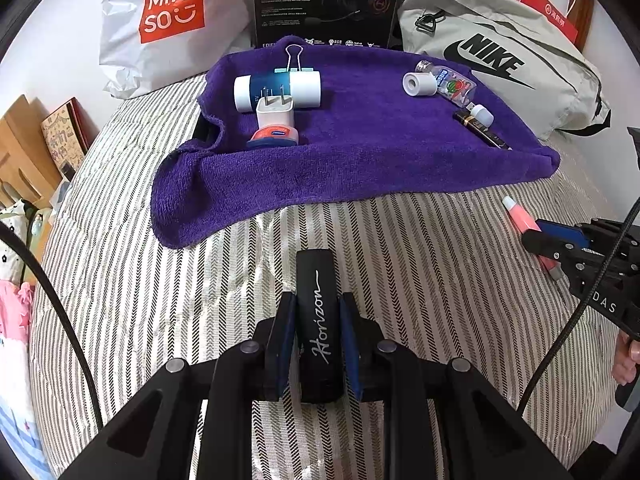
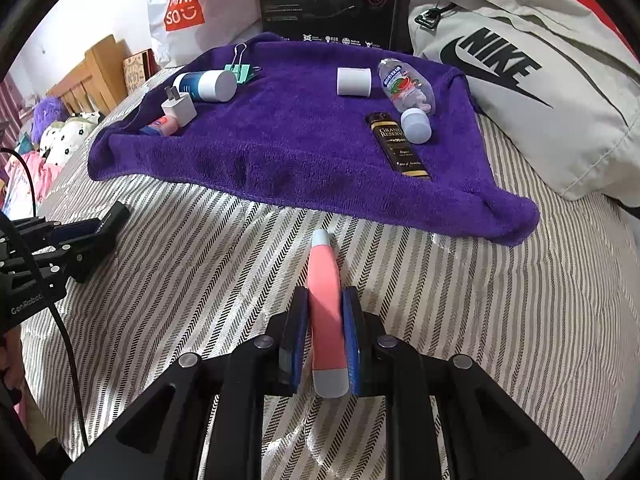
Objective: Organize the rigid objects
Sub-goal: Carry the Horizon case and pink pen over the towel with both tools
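My left gripper [image 1: 318, 304] is shut on a black Horizon case [image 1: 318, 304] above the striped bed; it also shows in the right wrist view [image 2: 114, 216]. My right gripper [image 2: 326, 300] is shut on a pink tube [image 2: 325, 292] with pale blue ends; the tube also shows in the left wrist view [image 1: 524, 220]. On the purple towel [image 1: 360, 152] lie a white-and-blue cylinder [image 1: 278, 90], a white charger plug [image 1: 275, 112], an orange-lidded jar [image 1: 274, 136], a binder clip [image 1: 292, 60], a white roll [image 1: 419, 84], a clear bottle [image 1: 452, 82] and a black sachet [image 1: 480, 130].
A Miniso bag [image 1: 168, 20], a black box [image 1: 328, 0] and a grey Nike bag [image 1: 500, 60] stand behind the towel. Wooden furniture [image 1: 20, 148] and soft toys [image 2: 60, 128] are on the left. The striped bedcover [image 1: 400, 260] lies in front of the towel.
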Demonstrator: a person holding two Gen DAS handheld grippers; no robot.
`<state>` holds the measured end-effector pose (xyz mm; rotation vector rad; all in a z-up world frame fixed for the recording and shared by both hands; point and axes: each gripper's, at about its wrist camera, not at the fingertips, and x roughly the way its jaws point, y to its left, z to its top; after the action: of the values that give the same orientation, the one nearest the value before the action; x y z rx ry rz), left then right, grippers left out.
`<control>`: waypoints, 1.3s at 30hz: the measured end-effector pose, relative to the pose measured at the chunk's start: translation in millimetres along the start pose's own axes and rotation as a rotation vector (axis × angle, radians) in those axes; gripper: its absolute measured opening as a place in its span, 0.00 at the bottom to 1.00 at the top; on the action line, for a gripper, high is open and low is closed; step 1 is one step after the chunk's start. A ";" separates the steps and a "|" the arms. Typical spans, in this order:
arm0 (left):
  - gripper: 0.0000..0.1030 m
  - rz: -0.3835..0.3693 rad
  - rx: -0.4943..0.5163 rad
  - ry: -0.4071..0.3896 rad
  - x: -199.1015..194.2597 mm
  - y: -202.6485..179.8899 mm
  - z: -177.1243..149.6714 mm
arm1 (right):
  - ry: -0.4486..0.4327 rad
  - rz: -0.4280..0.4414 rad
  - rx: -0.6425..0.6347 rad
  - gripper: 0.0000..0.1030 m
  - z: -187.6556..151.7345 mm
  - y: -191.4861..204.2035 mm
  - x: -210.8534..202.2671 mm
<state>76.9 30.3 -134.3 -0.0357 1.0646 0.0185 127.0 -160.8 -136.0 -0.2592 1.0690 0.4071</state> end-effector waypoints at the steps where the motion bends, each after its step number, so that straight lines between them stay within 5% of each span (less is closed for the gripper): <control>1: 0.21 -0.003 0.001 0.002 -0.1 0.5 0.2 | 0.005 0.002 0.001 0.17 0.7 -0.4 0.1; 7: 0.21 -0.025 -0.009 0.011 -2.0 5.2 2.5 | 0.029 0.075 0.028 0.16 3.7 -9.9 -6.0; 26: 0.20 -0.010 0.031 -0.120 -57.1 5.5 55.5 | -0.110 0.077 0.031 0.16 38.1 -38.0 -61.8; 39: 0.20 -0.072 0.023 -0.118 -34.0 6.8 104.4 | -0.122 0.128 0.048 0.16 82.3 -41.8 -48.2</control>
<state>151.4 41.1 -54.2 -0.0513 0.9452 -0.0563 190.7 -175.1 -54.9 -0.1219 0.9769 0.5048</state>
